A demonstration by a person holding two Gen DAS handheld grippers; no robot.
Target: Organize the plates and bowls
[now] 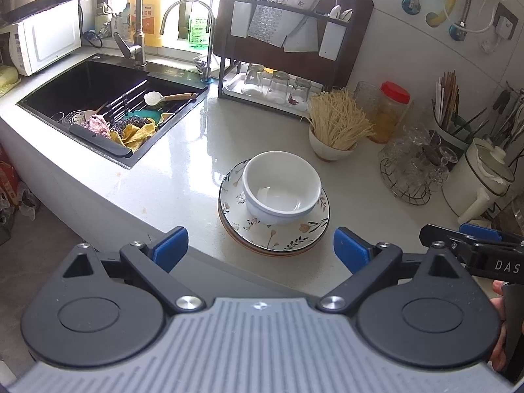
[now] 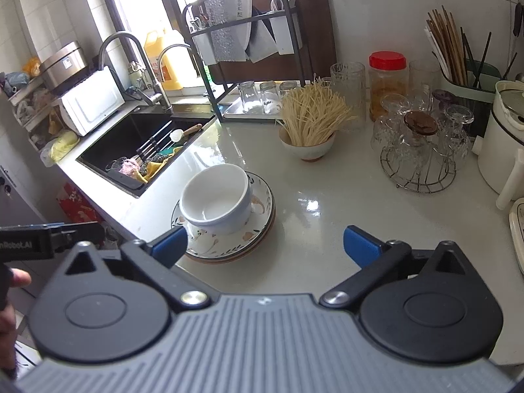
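Observation:
A white bowl (image 1: pixel 281 191) stands upright on a stack of floral plates (image 1: pixel 285 239) near the counter's front edge. It also shows in the right wrist view, the bowl (image 2: pixel 217 198) on the plates (image 2: pixel 249 239). My left gripper (image 1: pixel 260 250) is open and empty, just short of the stack. My right gripper (image 2: pixel 265 245) is open and empty, its left fingertip (image 2: pixel 170 245) beside the plates' near rim. The right gripper also shows at the right edge of the left wrist view (image 1: pixel 471 245).
A black sink (image 1: pixel 98 98) with a drain rack and rags lies to the left. A bowl of dry noodles (image 1: pixel 334 131), a red-lidded jar (image 1: pixel 391 111), a wire rack of glasses (image 1: pixel 412 167), a kettle (image 1: pixel 481 180) and a knife rack (image 1: pixel 281 26) stand behind.

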